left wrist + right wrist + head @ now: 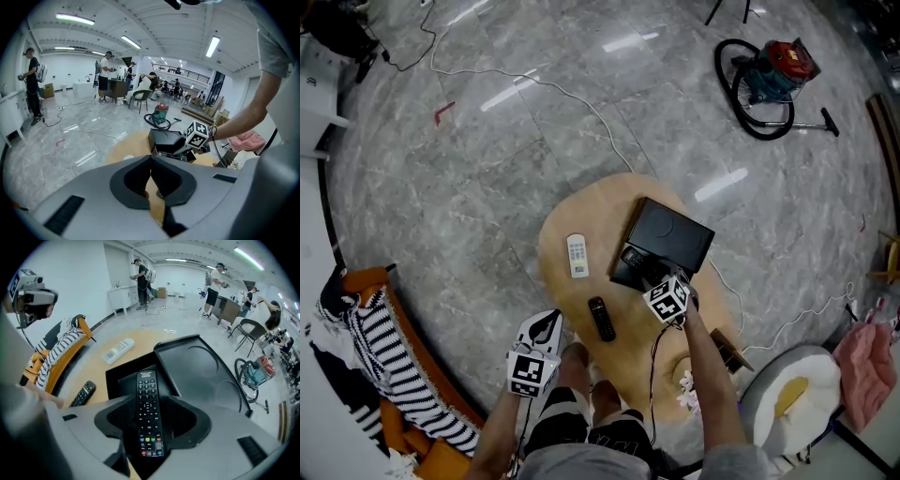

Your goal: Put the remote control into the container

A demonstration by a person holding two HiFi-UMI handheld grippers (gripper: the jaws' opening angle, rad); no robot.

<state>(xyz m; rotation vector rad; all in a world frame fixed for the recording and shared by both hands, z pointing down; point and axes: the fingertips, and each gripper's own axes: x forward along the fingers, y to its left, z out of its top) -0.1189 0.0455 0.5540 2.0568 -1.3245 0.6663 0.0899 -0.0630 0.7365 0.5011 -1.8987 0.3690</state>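
Right gripper [150, 405] is clamping the remote control [146, 380] over the open container [115, 380], not yet released; left gripper [151, 176] jaws are sitting together.

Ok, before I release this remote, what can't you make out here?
- Black container floor: in the right gripper view the held remote control and the jaws cover most of it, so contact is unclear.
- Remote control in the head view: hidden under the right gripper.
- Button labels on the black remote lying on the table: too small in the head view.
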